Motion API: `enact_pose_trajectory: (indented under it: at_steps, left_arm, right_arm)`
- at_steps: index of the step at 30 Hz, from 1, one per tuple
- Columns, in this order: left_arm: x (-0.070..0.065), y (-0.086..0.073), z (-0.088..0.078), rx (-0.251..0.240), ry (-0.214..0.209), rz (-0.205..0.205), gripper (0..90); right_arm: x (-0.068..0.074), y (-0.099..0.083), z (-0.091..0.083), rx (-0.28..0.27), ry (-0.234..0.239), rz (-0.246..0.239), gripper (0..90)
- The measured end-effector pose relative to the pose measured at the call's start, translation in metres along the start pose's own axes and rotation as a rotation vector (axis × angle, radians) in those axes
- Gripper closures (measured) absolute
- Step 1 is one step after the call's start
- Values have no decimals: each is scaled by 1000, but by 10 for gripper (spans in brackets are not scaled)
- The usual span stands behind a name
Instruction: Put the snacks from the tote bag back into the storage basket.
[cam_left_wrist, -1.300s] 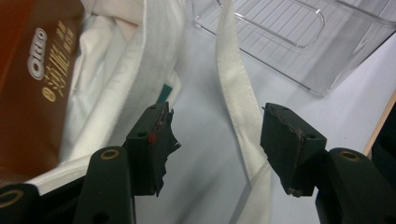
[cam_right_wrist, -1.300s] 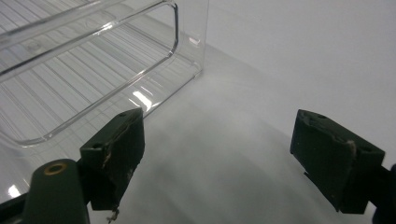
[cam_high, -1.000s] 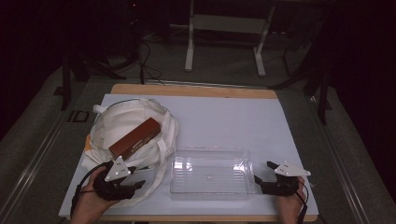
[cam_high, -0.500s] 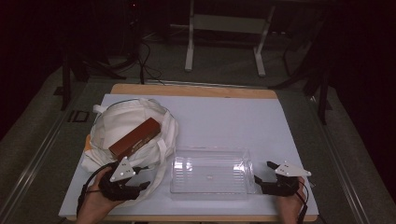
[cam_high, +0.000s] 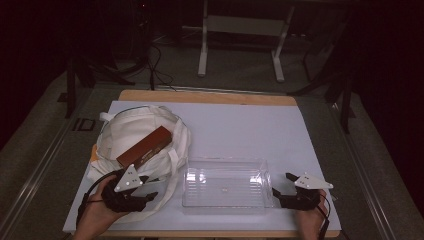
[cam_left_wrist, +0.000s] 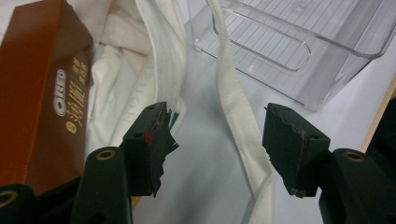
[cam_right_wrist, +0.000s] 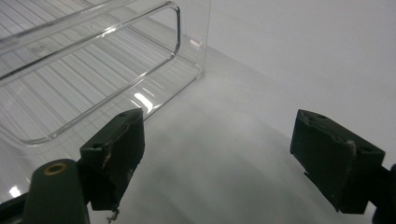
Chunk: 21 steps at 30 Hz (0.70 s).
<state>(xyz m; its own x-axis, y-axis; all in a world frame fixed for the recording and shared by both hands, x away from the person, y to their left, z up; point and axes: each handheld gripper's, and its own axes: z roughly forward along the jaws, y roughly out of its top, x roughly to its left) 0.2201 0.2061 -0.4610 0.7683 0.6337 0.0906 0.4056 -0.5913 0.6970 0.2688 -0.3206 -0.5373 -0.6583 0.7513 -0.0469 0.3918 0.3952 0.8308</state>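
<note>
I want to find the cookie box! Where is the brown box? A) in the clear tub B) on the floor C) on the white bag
C: the brown box lies on the white bag, beside the clear tub.

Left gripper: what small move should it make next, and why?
Probably ease the left gripper down and close on the bag strap. Its jaws, which have just been opening, stand apart with the strap between them, untouched. The brown box lies on the white bag, and the clear bin waits beside it.
</note>
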Motion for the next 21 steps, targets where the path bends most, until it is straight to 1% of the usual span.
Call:
enact_pose_trajectory:
  at_steps: [2,4,8,11,14,19,21]
  left_arm:
    - [2,1,-1,-4,-3,3,411]
    - [4,3,-3,11,6,16,410]
    - [6,5,-5,16,9,27,407]
    - [10,5,-5,20,1,26,407]
    - [15,6,-8,5,-11,8,407]
    - [22,11,-10,19,4,18,406]
    - [25,12,-10,21,8,12,404]
  right_arm:
    - [0,0,0,0,-2,-1,177]
    - [0,0,0,-2,0,3,177]
    - [0,0,0,-2,-4,2,177]
    - [1,0,0,-5,-3,-4,177]
    - [0,0,0,-5,1,4,177]
    - [0,0,-1,-11,-1,-1,177]
    - [0,0,-1,-8,1,2,177]
